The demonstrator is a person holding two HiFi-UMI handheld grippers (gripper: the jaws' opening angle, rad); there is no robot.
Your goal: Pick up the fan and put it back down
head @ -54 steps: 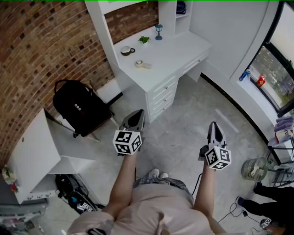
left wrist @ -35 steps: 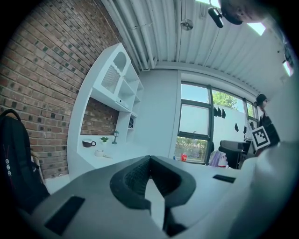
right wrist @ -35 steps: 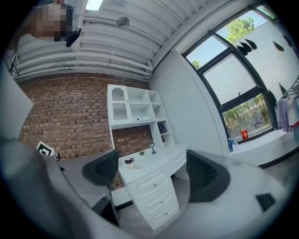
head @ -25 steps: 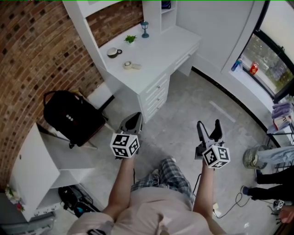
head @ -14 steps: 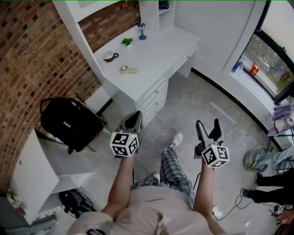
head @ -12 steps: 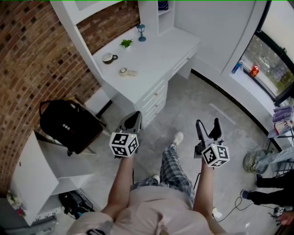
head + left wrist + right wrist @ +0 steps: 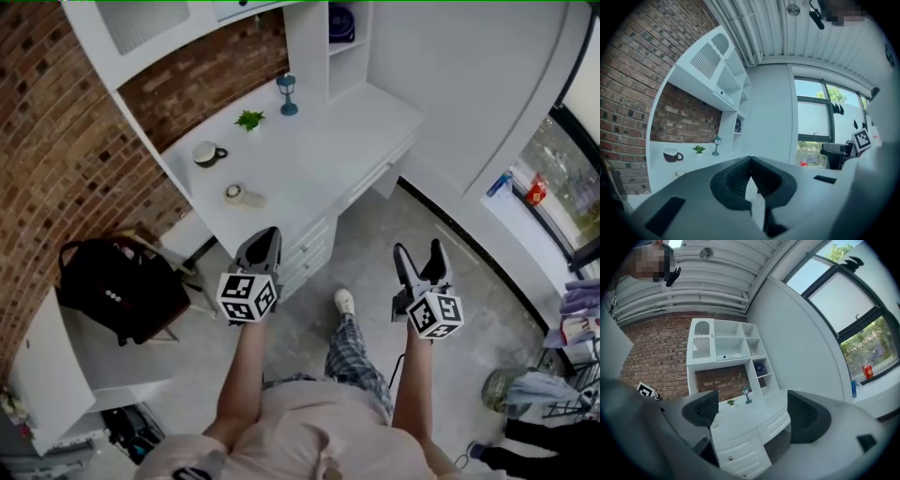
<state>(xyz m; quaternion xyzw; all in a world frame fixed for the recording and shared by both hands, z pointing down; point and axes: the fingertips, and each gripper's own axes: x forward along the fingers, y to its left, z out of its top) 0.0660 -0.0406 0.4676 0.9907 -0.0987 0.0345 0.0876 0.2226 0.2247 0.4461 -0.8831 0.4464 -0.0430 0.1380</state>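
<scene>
A small dark blue fan (image 7: 342,21) stands in a cubby of the white shelf unit above the desk (image 7: 319,141); it also shows as the fan (image 7: 760,367) in the right gripper view and the fan (image 7: 737,125) in the left gripper view. My left gripper (image 7: 265,236) is shut with nothing in it, held over the desk's front edge. My right gripper (image 7: 419,251) is open and empty, over the floor right of the drawers. Both are well short of the fan. In their own views the left gripper (image 7: 750,161) has its jaws together and the right gripper (image 7: 752,408) has them wide apart.
On the desk are a dark mug (image 7: 206,153), a little plant (image 7: 249,119), a blue lamp figure (image 7: 287,94) and a tape roll (image 7: 234,194). A black bag (image 7: 117,291) sits at the left by the brick wall. A windowsill with bottles (image 7: 525,187) is at right.
The person has stepped toward the desk, so desk and shelves are nearer and lower in view. Both grippers keep their pose: left shut, right open.
</scene>
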